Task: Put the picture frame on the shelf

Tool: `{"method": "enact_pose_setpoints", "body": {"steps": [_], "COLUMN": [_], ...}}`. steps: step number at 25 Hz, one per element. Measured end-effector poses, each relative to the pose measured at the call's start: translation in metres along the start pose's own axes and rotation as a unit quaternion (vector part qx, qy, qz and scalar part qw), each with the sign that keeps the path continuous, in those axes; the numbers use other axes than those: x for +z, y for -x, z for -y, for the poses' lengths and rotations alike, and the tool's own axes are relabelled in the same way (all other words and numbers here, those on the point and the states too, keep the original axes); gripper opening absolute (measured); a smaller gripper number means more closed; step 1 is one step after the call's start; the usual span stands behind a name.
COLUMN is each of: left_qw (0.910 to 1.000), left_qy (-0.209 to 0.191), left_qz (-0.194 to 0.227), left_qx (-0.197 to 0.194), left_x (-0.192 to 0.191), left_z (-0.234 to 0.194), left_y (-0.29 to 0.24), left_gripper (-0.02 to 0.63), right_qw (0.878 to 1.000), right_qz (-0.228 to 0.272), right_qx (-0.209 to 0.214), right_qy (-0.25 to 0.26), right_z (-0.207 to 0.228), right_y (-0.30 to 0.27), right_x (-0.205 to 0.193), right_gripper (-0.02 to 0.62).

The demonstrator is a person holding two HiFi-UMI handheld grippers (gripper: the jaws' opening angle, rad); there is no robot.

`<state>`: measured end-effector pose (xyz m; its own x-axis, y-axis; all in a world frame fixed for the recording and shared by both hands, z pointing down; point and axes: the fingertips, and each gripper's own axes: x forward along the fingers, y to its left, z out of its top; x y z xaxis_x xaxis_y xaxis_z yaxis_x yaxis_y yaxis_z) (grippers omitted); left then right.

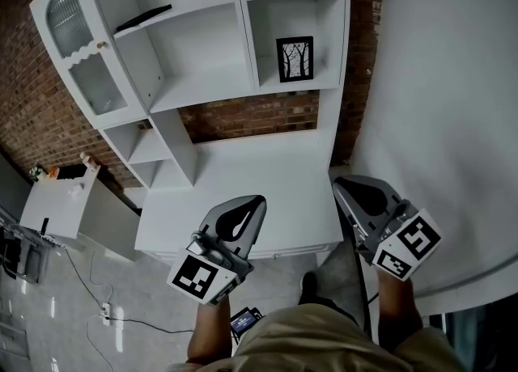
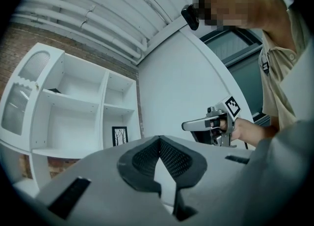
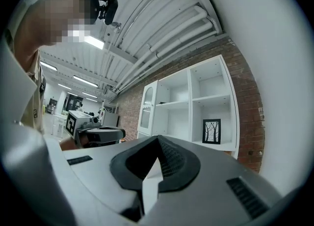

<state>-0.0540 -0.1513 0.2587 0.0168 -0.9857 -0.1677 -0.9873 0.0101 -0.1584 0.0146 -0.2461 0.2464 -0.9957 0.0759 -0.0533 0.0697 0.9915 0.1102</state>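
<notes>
The black picture frame [image 1: 295, 59] with a tree print stands upright in the lower right compartment of the white shelf unit [image 1: 206, 87]. It also shows small in the left gripper view, frame [image 2: 119, 135], and in the right gripper view, frame [image 3: 211, 131]. My left gripper [image 1: 258, 200] hovers over the unit's low counter, well short of the frame, its jaws shut and empty [image 2: 159, 139]. To its right, my right gripper [image 1: 337, 182] is level with it, also shut with nothing held [image 3: 158, 139]. Each gripper sees the other: right gripper [image 2: 189, 126], left gripper [image 3: 120, 132].
A flat dark object [image 1: 144, 16] lies on an upper shelf. A glass-fronted door [image 1: 81, 51] closes the unit's left side. A brick wall [image 1: 247, 116] is behind, a white curved wall [image 1: 453, 112] at the right. A small white cabinet [image 1: 58, 200] and cables [image 1: 97, 298] are on the floor at left.
</notes>
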Motion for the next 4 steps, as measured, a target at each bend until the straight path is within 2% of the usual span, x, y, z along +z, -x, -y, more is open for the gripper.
{"method": "enact_pose_setpoints", "body": {"steps": [4], "left_qw": [1.0000], "left_qy": [-0.003], "left_qz": [0.005], "left_qx": [-0.004], "left_x": [0.007], "left_z": [0.013], "left_y": [0.003], "left_gripper": [0.006], "right_qw": [1.000], "right_qz": [0.000], "right_qx": [-0.004], "right_qy": [0.003], "right_z": [-0.006], "right_y": [0.014], "right_x": [0.004], "right_gripper": [0.003]}}
